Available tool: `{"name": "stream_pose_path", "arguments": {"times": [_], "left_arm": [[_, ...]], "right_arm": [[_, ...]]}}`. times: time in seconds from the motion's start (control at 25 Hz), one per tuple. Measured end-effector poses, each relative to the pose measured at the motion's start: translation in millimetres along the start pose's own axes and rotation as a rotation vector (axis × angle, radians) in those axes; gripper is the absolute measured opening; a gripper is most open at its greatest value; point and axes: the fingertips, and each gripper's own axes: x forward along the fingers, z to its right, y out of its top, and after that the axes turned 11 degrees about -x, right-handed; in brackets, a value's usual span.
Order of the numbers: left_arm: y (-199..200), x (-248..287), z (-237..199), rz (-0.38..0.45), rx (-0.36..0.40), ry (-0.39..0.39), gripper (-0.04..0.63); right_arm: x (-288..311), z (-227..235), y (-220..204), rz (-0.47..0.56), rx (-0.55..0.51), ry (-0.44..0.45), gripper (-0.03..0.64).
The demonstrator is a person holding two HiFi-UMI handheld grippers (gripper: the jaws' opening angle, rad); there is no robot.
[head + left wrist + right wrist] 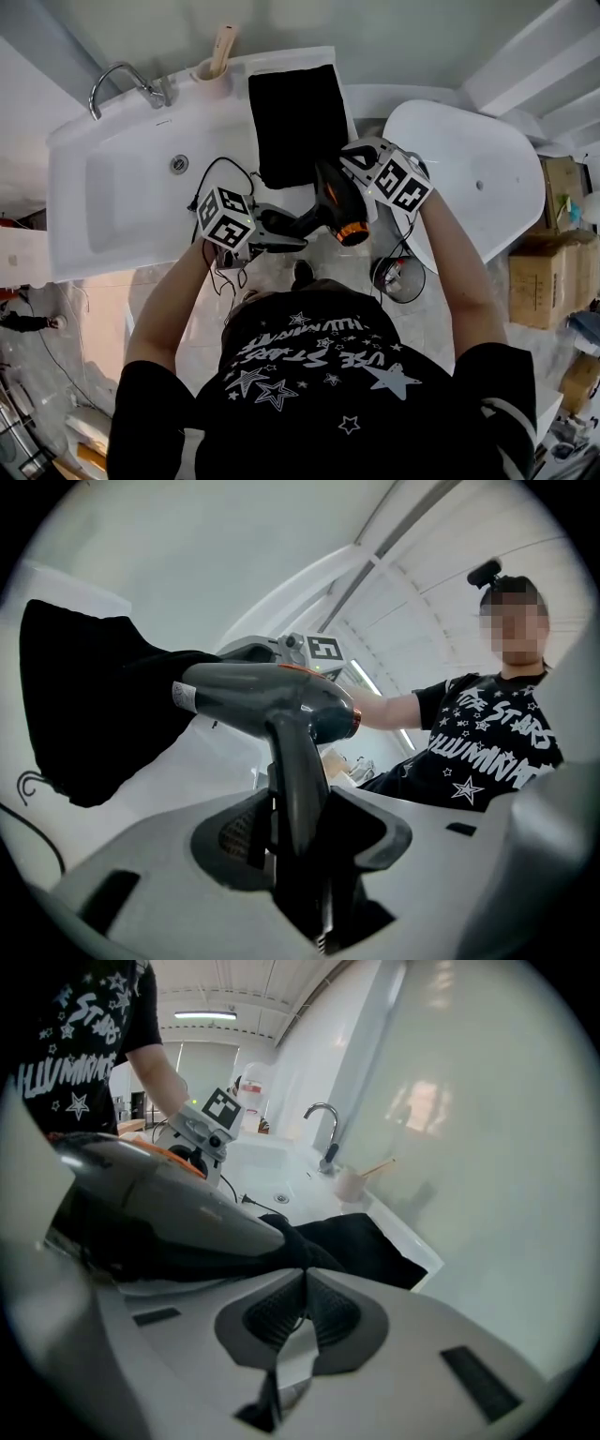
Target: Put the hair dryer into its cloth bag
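I wore a black short-sleeved T-shirt (319,375) printed with white stars and white lettering. A small black camera (485,572) sat on my head. My left gripper (298,832) and right gripper (305,1307) had pale grey shells, dark ribbed pads, and cubes of black-and-white square markers.

I count one hair dryer (333,202), one cloth bag (298,122). Two tongs on my feeds: left tongs (298,808), right tongs (303,1283); one marker cube on each, two in all. One sink (112,197), one faucet (117,84), one cup (211,73), one stick (222,47) in it. Cardboard boxes (536,277): two at least.
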Motion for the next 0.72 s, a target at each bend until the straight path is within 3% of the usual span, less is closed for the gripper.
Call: {"name": "stream_pose_path", "arguments": {"times": [0.16, 0.36, 0.72], "left_arm": [[8.0, -7.5, -11.1, 0.013, -0.040, 0.049, 0.196], [15.0, -17.4, -23.2, 0.007, -0.031, 0.126, 0.196], [31.8, -32.5, -58.0, 0.031, -0.063, 0.328, 0.195]], "right_arm": [[0.8, 3.0, 3.5, 0.020, -0.013, 0.017, 0.014], [0.5, 6.2, 5.8, 0.036, -0.019, 0.023, 0.014], [-0.6, 13.9, 6.5, 0.043, -0.032, 0.016, 0.014]]}}
